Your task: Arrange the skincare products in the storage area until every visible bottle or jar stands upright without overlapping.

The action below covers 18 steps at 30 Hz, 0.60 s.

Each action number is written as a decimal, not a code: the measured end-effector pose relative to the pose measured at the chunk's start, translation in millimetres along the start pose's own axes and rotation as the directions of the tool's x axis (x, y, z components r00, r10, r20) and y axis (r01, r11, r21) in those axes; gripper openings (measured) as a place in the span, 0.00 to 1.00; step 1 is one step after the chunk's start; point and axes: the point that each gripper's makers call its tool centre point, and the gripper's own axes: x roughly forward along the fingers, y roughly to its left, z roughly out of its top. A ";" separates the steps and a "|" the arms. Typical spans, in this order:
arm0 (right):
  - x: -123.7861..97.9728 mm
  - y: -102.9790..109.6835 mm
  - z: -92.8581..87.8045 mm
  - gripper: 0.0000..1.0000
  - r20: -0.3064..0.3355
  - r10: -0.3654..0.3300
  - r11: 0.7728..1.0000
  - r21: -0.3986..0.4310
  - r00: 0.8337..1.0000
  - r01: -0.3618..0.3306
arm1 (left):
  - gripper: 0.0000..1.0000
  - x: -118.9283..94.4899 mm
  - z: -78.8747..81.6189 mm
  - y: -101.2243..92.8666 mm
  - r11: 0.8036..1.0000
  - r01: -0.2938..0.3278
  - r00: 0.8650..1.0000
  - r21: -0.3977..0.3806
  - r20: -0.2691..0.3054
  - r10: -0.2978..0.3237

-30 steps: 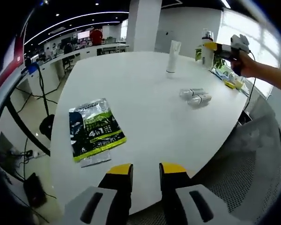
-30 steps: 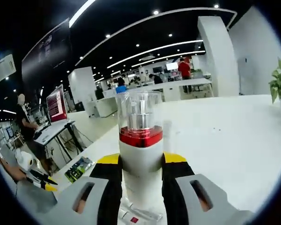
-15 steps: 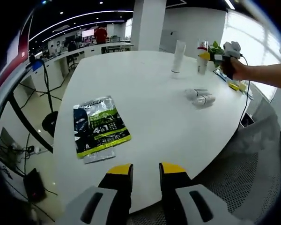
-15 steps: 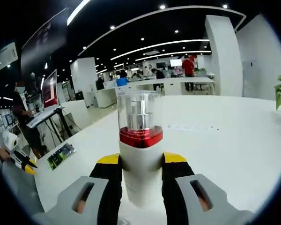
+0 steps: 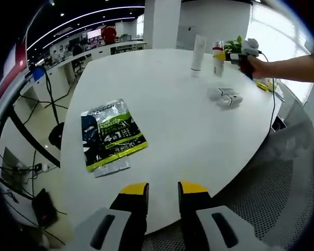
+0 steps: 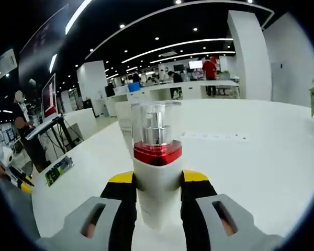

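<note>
From my left gripper view, the white round table (image 5: 162,120) spreads across an open office, its far side carrying the skincare items. A green-and-black sachet pack (image 5: 111,138) lies flat on the near left part of the table, well apart from the bottles. At the far edge a tall white tube (image 5: 199,52) stands upright, and just beside it stands the pump bottle (image 5: 217,55) with its red collar and clear cap, pinched at its white body by my right gripper (image 5: 235,55). Nearer to me, two small bottles (image 5: 225,97) lie on their sides, touching one another. My left gripper (image 5: 163,191) hangs over the near table edge, its yellow-tipped jaws a little apart with nothing between them. In my right gripper view, that gripper's jaws press both sides of the pump bottle, which stands upright.
</note>
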 end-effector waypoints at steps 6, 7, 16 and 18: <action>6.8 -8.1 -4.5 0.28 -0.013 -0.018 1.000 -0.006 1.000 0.018 | 0.23 0.0 -1.4 1.1 1.000 -0.005 1.000 -0.006 -0.014 0.005; 8.2 -9.5 -5.1 0.28 -0.017 -0.017 1.000 -0.014 1.000 0.017 | 0.23 0.0 -1.5 1.2 1.000 -0.006 1.000 -0.005 -0.015 0.006; 24.8 -37.3 -9.2 0.28 0.018 -0.003 0.997 -0.072 1.000 0.004 | 0.23 1.3 -6.2 2.3 1.000 -0.015 0.999 -0.005 -0.036 0.015; 27.7 -43.1 -9.1 0.28 0.035 0.007 0.997 -0.080 0.999 -0.004 | 0.23 1.5 -7.2 1.6 1.000 -0.014 0.999 -0.003 -0.040 0.013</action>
